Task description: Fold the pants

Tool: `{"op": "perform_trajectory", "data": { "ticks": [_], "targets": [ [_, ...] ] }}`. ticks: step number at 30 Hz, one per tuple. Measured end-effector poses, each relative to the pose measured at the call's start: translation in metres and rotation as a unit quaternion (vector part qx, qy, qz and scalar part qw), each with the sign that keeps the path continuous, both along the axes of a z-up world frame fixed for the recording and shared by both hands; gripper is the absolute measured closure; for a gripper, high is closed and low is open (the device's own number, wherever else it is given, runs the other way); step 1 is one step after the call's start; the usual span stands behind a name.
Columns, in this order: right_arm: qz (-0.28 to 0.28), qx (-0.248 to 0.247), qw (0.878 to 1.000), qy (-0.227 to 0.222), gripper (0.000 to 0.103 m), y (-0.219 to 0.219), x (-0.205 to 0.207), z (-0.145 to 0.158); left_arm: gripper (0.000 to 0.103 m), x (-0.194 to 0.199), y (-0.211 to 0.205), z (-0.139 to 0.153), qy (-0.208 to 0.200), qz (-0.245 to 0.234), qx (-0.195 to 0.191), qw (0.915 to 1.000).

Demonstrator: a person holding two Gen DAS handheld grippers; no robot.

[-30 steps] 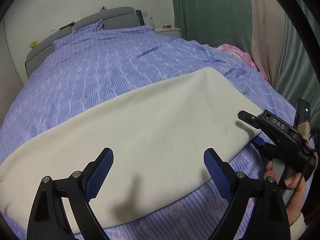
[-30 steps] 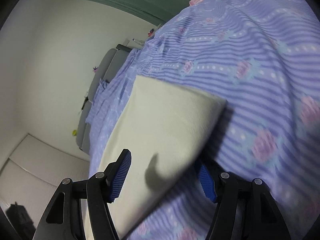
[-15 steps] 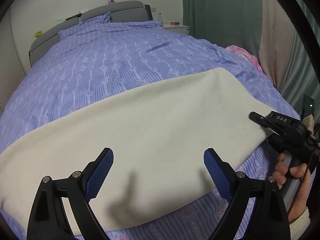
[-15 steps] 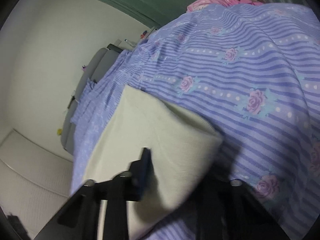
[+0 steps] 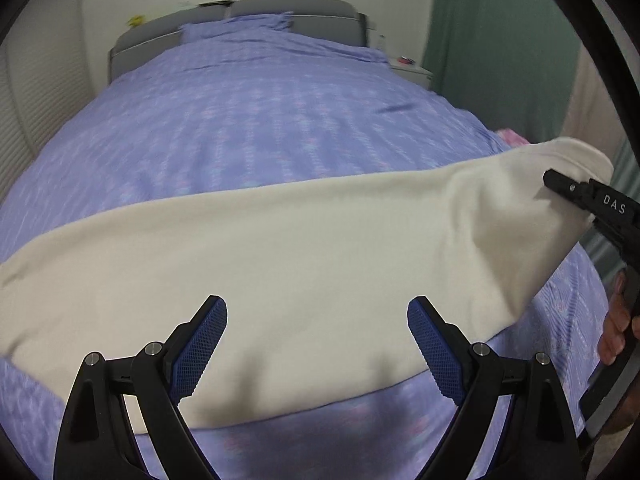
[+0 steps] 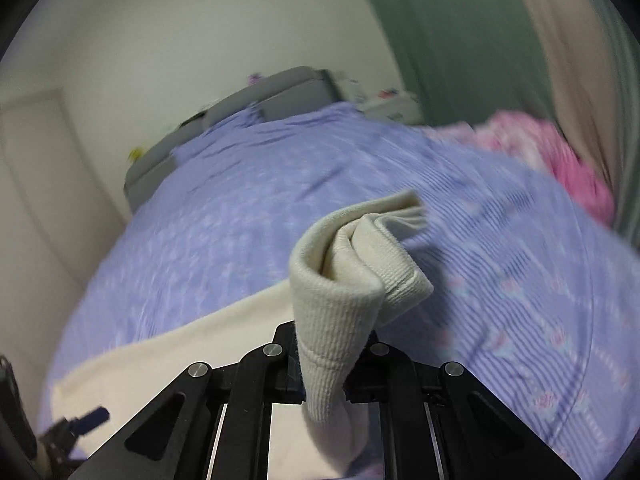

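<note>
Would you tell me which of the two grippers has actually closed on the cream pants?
The right gripper: its jaws pinch the ribbed end of the cream pants, lifting it. The left gripper hangs open above them.

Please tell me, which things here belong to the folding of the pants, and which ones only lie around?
Belonging to the job:
cream knitted pants
right gripper, shut on their ribbed end
left gripper, open above them

Only lying about:
purple striped floral bedspread
crumpled pink cloth
green curtain
</note>
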State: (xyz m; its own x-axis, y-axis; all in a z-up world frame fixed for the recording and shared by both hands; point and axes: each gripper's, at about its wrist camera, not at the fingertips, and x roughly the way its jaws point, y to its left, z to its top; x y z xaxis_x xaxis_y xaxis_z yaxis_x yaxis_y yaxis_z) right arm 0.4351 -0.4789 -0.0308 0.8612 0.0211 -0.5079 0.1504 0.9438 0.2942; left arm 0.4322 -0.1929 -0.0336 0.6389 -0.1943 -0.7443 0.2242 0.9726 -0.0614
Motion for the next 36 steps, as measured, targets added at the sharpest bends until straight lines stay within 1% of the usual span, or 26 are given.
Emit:
{"op": "perform_trajectory", "data": {
  "ticks": [3,6,8,10,12,16,19,21,23,25,28,31,34,36],
  "targets": [
    [0.036,-0.041,0.998,0.003,0.09,0.049,0.007,0.017,0.01,-0.012,0.047,0.008,-0.01,0.026,0.004,0.9996],
    [0.073,-0.077,0.994,0.012,0.09,0.1,0.015,0.028,0.01,-0.027,0.09,0.011,-0.019,0.048,0.014,0.9986],
    [0.1,-0.1,0.99,0.017,0.09,0.136,0.019,0.03,0.009,-0.036,0.123,0.008,-0.023,0.067,0.023,0.9972],
    [0.125,-0.123,0.984,0.025,0.09,0.172,0.019,0.027,0.008,-0.039,0.144,0.001,-0.018,0.08,0.028,0.9963],
    [0.149,-0.156,0.976,0.036,0.09,0.213,0.017,0.019,0.008,-0.043,0.167,-0.009,-0.007,0.094,0.033,0.9951],
    [0.187,-0.187,0.963,0.056,0.09,0.273,0.015,0.004,0.008,-0.051,0.203,-0.026,0.009,0.114,0.034,0.9928],
    [0.211,-0.195,0.956,0.061,0.09,0.306,0.017,0.002,0.008,-0.06,0.229,-0.037,0.017,0.133,0.03,0.9906],
    [0.235,-0.202,0.949,0.06,0.09,0.333,0.012,-0.001,0.008,-0.064,0.247,-0.041,0.02,0.148,0.022,0.9885],
    [0.26,-0.206,0.941,0.073,0.09,0.36,0.011,-0.008,0.008,-0.068,0.262,-0.045,0.025,0.159,0.013,0.9869],
    [0.28,-0.218,0.929,0.101,0.09,0.386,0.012,-0.026,0.008,-0.068,0.275,-0.049,0.032,0.17,0.011,0.9849],
    [0.291,-0.254,0.913,0.133,0.09,0.41,0.01,-0.055,0.008,-0.07,0.286,-0.053,0.035,0.177,0.019,0.9835],
    [0.293,-0.259,0.908,0.153,0.088,0.42,0.01,-0.073,0.008,-0.073,0.292,-0.057,0.037,0.179,0.023,0.9828],
    [0.286,-0.26,0.908,0.162,0.078,0.428,0.006,-0.078,0.008,-0.073,0.293,-0.057,0.04,0.179,0.023,0.9828],
    [0.298,-0.241,0.909,0.163,0.06,0.427,-0.001,-0.074,0.008,-0.075,0.293,-0.055,0.037,0.178,0.025,0.983]
  ]
}}
